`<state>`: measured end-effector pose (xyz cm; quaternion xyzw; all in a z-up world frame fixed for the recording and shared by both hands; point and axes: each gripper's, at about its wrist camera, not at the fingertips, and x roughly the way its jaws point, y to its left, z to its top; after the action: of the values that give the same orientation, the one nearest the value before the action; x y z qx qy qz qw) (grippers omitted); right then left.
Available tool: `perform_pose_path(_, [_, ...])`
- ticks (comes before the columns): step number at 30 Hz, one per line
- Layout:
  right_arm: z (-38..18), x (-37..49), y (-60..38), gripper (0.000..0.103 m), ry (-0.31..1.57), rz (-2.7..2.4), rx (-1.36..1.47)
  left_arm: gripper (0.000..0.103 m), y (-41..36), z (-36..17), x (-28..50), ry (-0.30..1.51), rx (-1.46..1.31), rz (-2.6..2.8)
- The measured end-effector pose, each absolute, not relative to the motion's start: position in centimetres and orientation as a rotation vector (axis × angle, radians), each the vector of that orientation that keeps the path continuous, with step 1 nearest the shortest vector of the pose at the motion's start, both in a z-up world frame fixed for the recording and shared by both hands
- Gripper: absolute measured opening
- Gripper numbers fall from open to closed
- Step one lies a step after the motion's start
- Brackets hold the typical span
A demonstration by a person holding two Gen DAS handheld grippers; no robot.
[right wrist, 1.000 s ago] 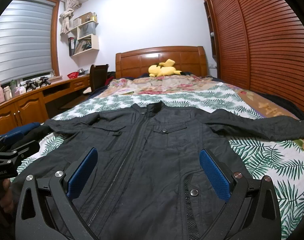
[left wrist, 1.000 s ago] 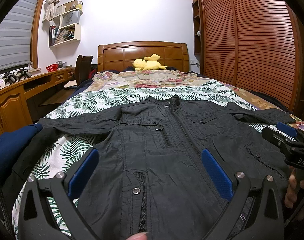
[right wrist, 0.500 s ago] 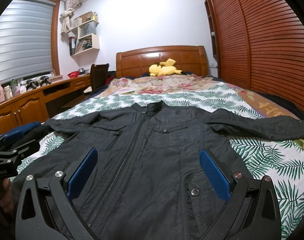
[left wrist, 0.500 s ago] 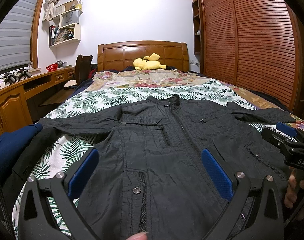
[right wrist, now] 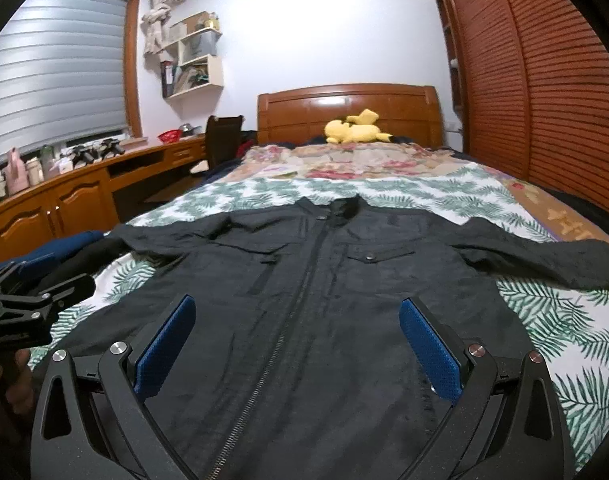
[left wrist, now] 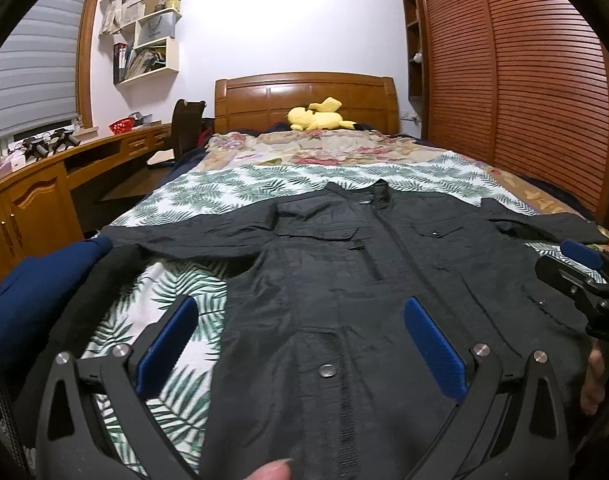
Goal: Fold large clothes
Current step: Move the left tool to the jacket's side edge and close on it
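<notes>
Lying spread front-up across the foot half of the bed, sleeves out toward both side edges, the black jacket looks limp and slick. Left gripper and right gripper hover wide open, holding nothing; pinching the hem corners or sleeve cuffs seems best.

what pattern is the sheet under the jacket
Green palm leaves on white, on the sheet beneath the black jacket; clearest in the right wrist view.

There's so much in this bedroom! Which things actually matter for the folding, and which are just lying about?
For the job:
black jacket, spread flat on the bed
left tool, open
right tool, open

Just lying about:
yellow plush toy
navy garment
wall shelf
desk
</notes>
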<state>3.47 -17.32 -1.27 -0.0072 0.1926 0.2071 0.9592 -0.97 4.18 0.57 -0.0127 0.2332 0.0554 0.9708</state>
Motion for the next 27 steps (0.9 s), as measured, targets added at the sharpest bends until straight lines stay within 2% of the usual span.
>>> perform_pose_path(16, [0.0, 4.5, -12.6, 0.103, 0.407, 0.476, -0.082, 0.103, 9.6, 1.9, -0.5, 0.505, -0.049, 0.143])
perform_pose_path(27, [1.1, 9.0, -8.3, 0.103, 0.433, 0.506, -0.1, 0.103, 13.1, 1.3, 2.1, 0.55, -0.018, 0.202])
